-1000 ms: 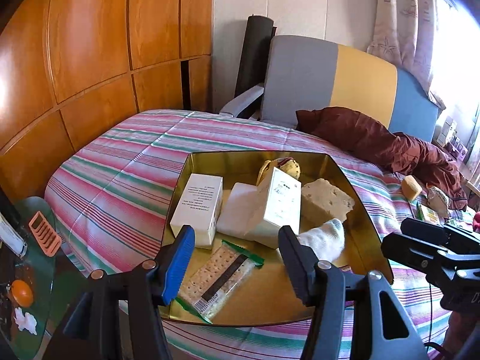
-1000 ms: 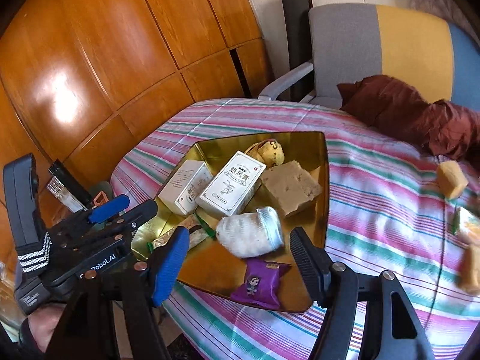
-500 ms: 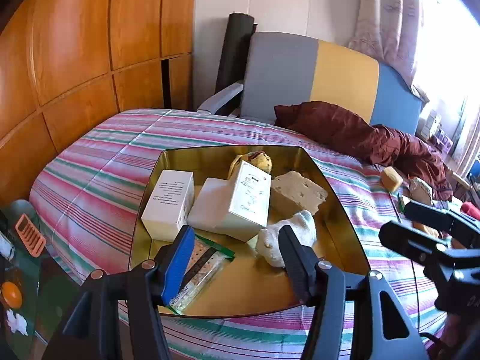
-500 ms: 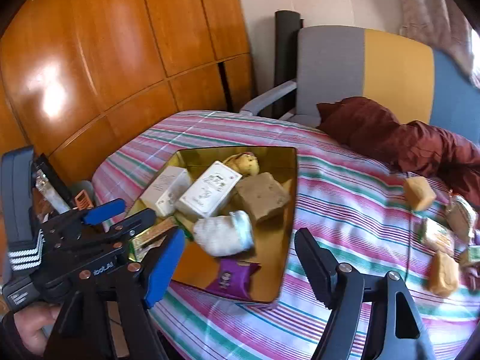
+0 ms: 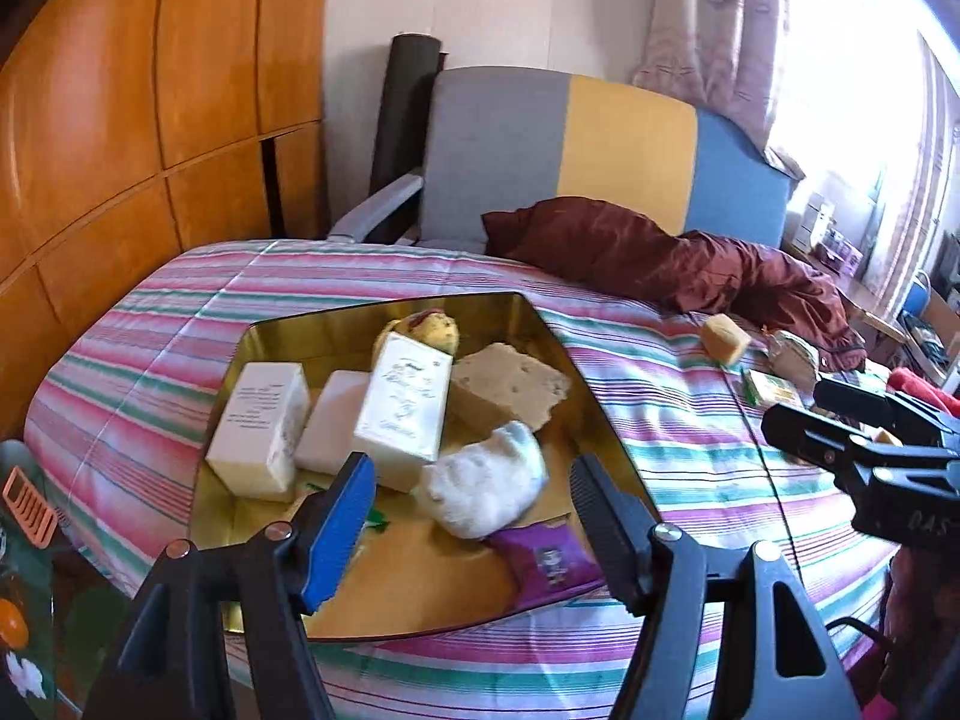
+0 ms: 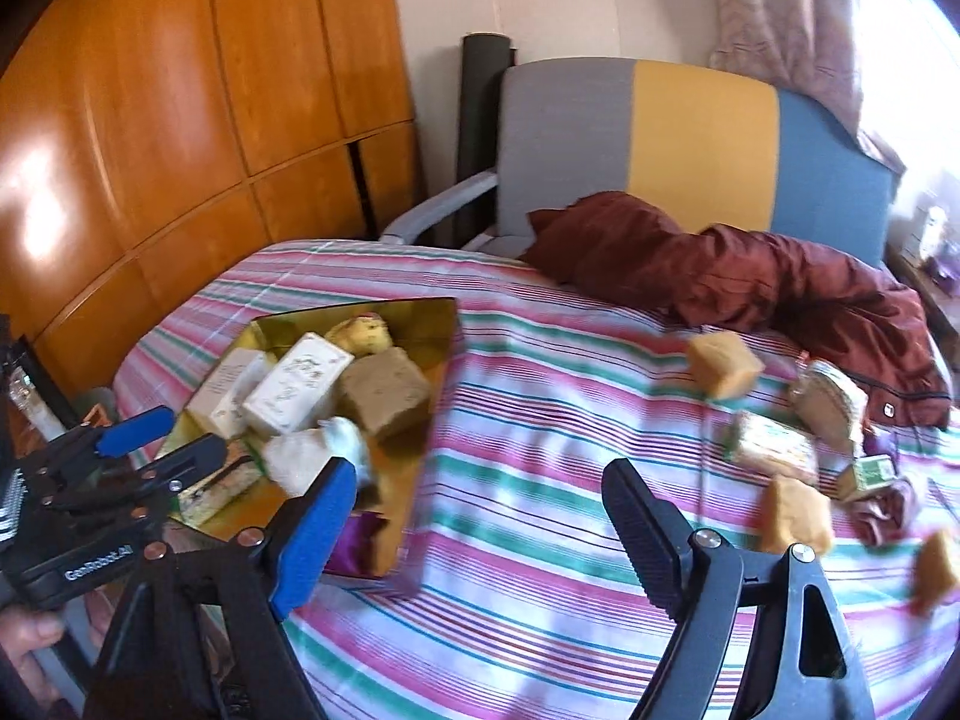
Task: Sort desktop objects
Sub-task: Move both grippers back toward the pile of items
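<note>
A gold tray (image 5: 543, 324) lies on a striped bedspread (image 6: 540, 396). In the tray sit two white boxes (image 5: 261, 429), one rolled white sock (image 5: 486, 489), one brown sponge block (image 5: 510, 390), one purple packet (image 5: 549, 558) and one yellow spotted item (image 5: 435, 330) at the back. The left gripper (image 5: 471, 504) hovers over the tray's near edge, its jaws just opening, nothing between them. The right gripper (image 6: 477, 516) hangs over bare bedspread, jaws also just opening and empty. To its right, four tan sponge chunks (image 6: 723, 363) lie scattered.

Window (image 5: 864, 90) glare blows out the right; fisheye edges bend, right-wrist view motion-blurred.
</note>
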